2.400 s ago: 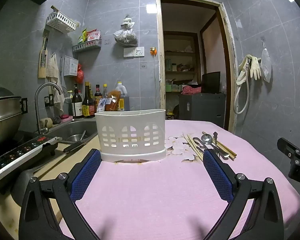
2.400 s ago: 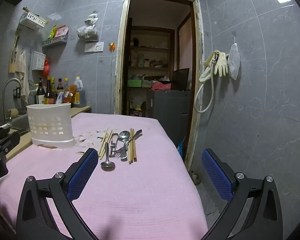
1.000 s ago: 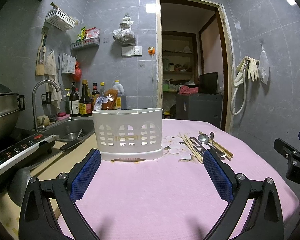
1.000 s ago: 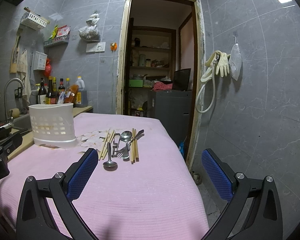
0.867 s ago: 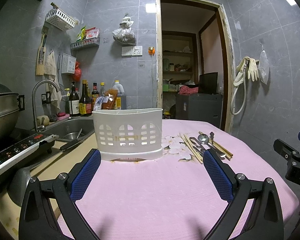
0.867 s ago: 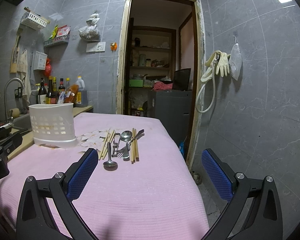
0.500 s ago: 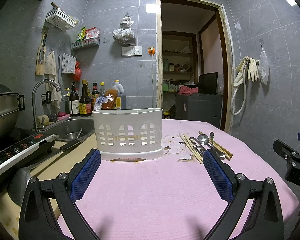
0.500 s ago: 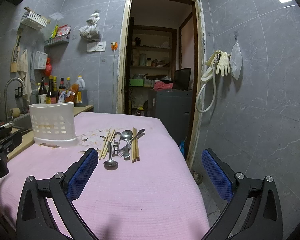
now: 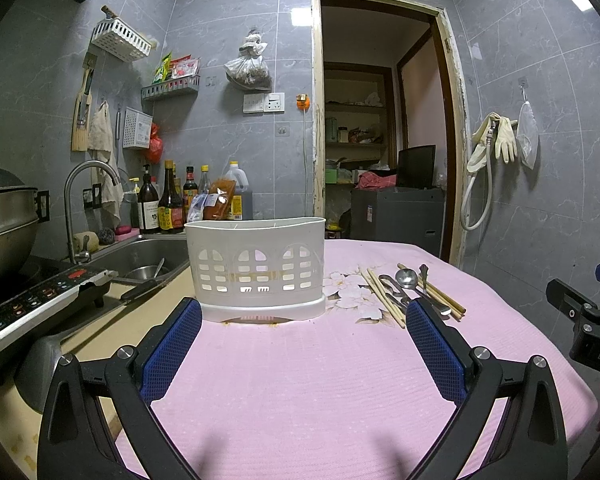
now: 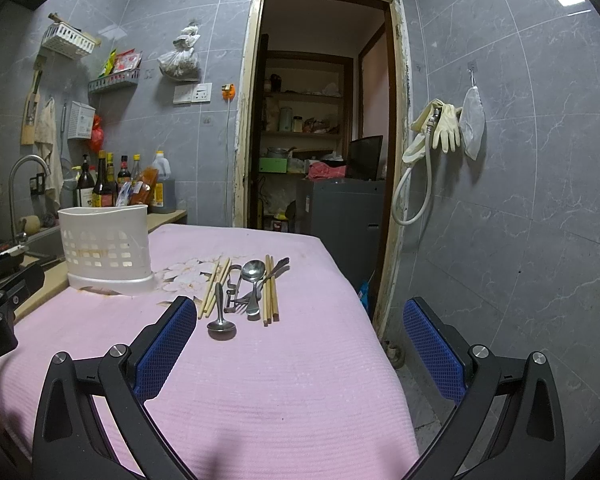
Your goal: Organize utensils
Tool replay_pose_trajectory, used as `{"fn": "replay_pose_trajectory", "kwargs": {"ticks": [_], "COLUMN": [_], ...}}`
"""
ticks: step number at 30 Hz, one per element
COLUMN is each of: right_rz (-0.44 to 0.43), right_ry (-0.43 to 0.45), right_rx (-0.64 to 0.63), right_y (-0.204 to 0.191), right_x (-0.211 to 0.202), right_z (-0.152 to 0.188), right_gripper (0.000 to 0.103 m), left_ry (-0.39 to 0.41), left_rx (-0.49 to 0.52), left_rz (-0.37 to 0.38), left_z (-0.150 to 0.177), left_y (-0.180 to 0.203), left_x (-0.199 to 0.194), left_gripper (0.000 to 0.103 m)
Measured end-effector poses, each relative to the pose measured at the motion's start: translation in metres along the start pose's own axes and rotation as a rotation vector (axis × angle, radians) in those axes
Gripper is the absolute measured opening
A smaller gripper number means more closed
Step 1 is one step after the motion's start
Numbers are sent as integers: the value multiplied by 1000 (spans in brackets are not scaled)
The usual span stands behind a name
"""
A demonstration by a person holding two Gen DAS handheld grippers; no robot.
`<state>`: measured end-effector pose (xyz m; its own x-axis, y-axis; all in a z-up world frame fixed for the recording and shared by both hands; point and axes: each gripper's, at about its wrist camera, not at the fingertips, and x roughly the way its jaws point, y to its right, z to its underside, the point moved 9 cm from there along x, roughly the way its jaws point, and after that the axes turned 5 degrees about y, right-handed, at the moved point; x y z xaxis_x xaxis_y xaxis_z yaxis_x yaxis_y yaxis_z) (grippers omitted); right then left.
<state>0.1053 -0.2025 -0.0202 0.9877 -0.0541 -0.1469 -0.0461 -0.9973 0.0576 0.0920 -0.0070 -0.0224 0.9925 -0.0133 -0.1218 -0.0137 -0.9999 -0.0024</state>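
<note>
On the table (image 9: pixel 300 380) we see a basket (image 9: pixel 256 268) standing at the far left, with chopsticks (image 10: pixel 270 288), spoons (image 10: pixel 221 312) and a fork (image 10: pixel 242 298) lying together to its right. Left of the table lies the sink (image 9: pixel 148 256), bottles (image 9: pixel 168 204) behind it.

Bare cloth (image 10: pixel 268 380) before utensils (image 10: pixel 244 288); caddy (image 10: pixel 105 244) well left.
</note>
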Motion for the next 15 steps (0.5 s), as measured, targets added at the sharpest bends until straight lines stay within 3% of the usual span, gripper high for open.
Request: {"fn": "replay_pose_trajectory", "kwargs": {"ticks": [15], "right_rz": [0], "right_ry": [-2], "right_rx": [0], "right_y": [1], "right_x": [1], "right_z": [0], "right_gripper": [103], "left_ry": [0], "left_rx": [-1], "left_rz": [1], "left_z": [0], "left_y": [-1], "left_x": [-1], "left_gripper": [100]}}
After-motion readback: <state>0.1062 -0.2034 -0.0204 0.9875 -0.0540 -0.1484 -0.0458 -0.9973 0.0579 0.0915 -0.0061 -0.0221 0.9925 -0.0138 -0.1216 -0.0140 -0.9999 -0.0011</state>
